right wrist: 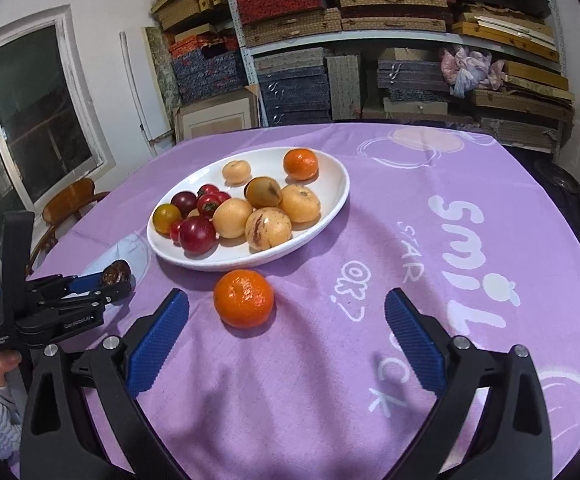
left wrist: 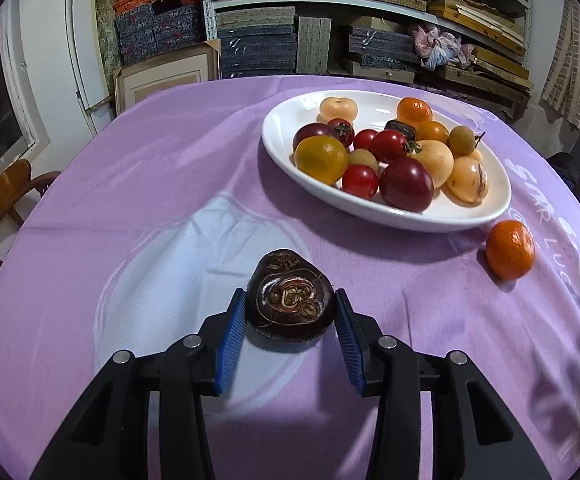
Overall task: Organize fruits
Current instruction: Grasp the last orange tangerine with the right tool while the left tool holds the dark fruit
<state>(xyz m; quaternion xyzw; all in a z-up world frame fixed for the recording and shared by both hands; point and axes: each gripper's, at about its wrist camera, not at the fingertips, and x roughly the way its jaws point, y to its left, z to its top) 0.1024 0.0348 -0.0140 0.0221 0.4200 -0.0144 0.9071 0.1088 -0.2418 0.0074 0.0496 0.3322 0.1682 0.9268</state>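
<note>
left gripper (left wrist: 290,312) around water chestnut (left wrist: 290,296)

fruits (left wrist: 389,152) in plate (left wrist: 469,216) | tangerine (left wrist: 509,250) beside plate, on tablecloth (left wrist: 130,200)

A table draped in a purple printed cloth (right wrist: 369,240) carries a white oval plate (right wrist: 329,208) heaped with fruit, a loose orange mandarin (right wrist: 244,298) just beside its rim, and a dark brown chestnut-like fruit (left wrist: 290,300) farther off.
</note>
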